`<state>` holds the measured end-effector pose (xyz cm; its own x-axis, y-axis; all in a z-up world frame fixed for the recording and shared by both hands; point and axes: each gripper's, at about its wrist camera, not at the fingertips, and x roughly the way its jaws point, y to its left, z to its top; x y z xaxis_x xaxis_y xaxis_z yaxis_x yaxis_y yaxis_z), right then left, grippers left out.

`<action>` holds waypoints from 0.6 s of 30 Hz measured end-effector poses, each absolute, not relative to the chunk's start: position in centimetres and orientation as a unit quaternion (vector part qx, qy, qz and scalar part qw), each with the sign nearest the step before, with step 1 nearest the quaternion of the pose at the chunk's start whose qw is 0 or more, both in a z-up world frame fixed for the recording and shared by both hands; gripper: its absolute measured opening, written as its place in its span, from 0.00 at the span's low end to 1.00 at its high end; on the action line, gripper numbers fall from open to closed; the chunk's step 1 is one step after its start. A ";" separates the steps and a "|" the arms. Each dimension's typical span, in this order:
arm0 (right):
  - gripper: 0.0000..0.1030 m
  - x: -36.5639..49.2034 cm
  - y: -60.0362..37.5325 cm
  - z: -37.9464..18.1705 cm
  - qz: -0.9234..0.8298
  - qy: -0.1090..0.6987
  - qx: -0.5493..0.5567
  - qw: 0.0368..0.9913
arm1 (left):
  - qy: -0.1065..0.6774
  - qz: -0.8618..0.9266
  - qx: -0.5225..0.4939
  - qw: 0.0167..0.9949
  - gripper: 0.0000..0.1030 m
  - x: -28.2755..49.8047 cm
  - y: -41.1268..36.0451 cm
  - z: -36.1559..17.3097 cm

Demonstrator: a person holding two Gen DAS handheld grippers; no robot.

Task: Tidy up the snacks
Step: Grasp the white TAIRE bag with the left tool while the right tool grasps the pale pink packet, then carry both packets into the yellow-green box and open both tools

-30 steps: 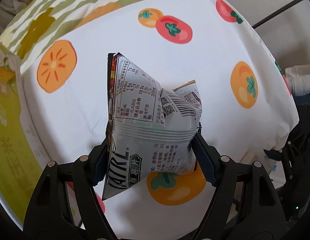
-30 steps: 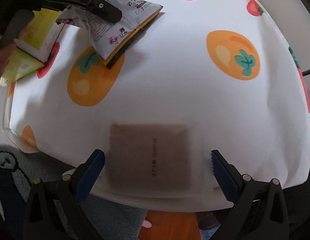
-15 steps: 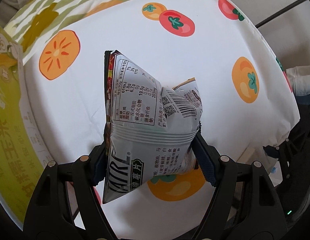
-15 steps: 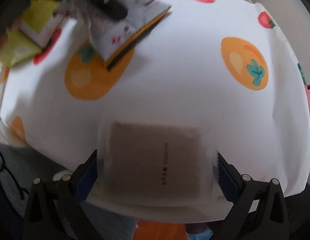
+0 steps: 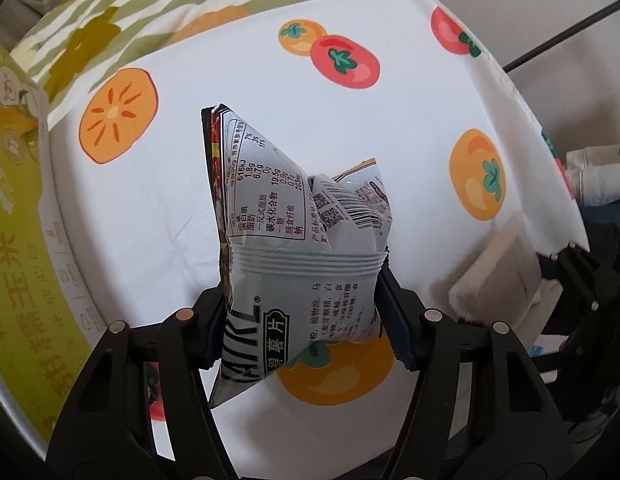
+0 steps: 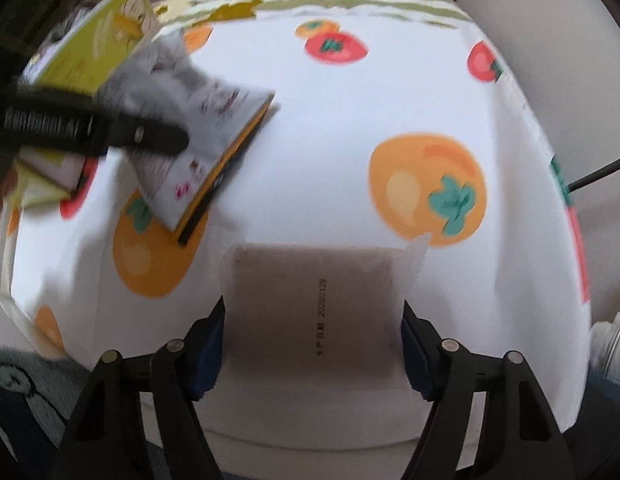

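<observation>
A silver chips bag [image 5: 294, 216] with a printed nutrition table stands upright between the pads of my left gripper [image 5: 300, 304]. The jaws are closing and squeeze the bag's lower half above the tablecloth. In the right wrist view the same chips bag [image 6: 198, 120] hangs blurred at the upper left. A flat brown snack packet [image 6: 310, 292] with a clear serrated edge sits between the pads of my right gripper [image 6: 314, 328]. Its jaws are closing and both pads touch the packet's sides. The left wrist view shows this brown packet [image 5: 498, 276] tilted at the table's right edge.
A white tablecloth [image 5: 390, 120] printed with orange and red fruit covers the table. A yellow-green box [image 5: 18, 220] stands at the left edge. A green striped cloth [image 5: 122, 12] lies at the far end. A grey rug [image 6: 22, 392] lies below the near-left edge.
My right gripper slid forward over the brown packet and its wide jaws came in against the packet's sides. My left gripper stayed put and narrowed on the chips bag.
</observation>
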<state>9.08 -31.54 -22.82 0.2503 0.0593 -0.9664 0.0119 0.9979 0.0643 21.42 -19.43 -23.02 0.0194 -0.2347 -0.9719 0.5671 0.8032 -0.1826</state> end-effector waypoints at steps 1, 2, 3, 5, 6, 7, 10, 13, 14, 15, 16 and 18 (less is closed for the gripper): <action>0.67 9.7 -31.9 -22.3 0.015 0.607 0.029 0.794 | 0.638 -0.285 0.123 0.705 0.59 21.5 -19.3 -22.6; 0.67 10.3 -32.2 -21.6 0.014 0.599 0.026 0.800 | 0.635 -0.286 0.115 0.708 0.58 21.5 -19.2 -22.1; 0.67 11.7 -32.8 -20.8 0.014 0.594 0.023 0.804 | 0.632 -0.286 0.106 0.712 0.58 21.4 -19.1 -21.6; 0.67 12.2 -33.0 -20.0 0.015 0.585 0.017 0.811 | 0.624 -0.286 0.089 0.721 0.58 21.5 -18.7 -20.2; 0.67 12.8 -33.3 -19.1 0.016 0.577 0.015 0.817 | 0.617 -0.287 0.079 0.728 0.58 21.5 -18.4 -19.2; 0.67 13.3 -33.7 -18.0 0.018 0.571 0.014 0.821 | 0.609 -0.286 0.070 0.736 0.58 21.5 -18.1 -18.1; 0.67 11.6 -33.1 -16.2 0.026 0.550 0.004 0.835 | 0.584 -0.282 0.041 0.760 0.58 21.7 -16.9 -14.8; 0.67 12.1 -32.4 -12.9 0.040 0.521 -0.019 0.853 | 0.549 -0.269 0.002 0.792 0.58 21.6 -14.6 -10.7; 0.67 12.7 -32.1 -11.6 0.048 0.508 -0.026 0.860 | 0.541 -0.263 -0.006 0.799 0.58 21.6 -14.0 -9.7; 0.67 12.9 -31.6 -10.9 0.055 0.499 -0.030 0.864 | 0.531 -0.252 -0.018 0.808 0.58 21.5 -12.9 -8.5; 0.67 13.4 -31.0 -9.9 0.063 0.489 -0.032 0.869 | 0.525 -0.242 -0.031 0.815 0.58 21.5 -11.7 -7.5; 0.67 13.8 -30.0 -8.5 0.083 0.476 -0.032 0.875 | 0.518 -0.224 -0.053 0.824 0.58 21.5 -9.6 -6.1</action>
<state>13.78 -29.97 -8.52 0.5340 0.1139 -0.8378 -0.1755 0.9842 0.0220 21.47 -9.57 -6.15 0.3642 -0.4233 -0.8296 0.3141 0.8944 -0.3185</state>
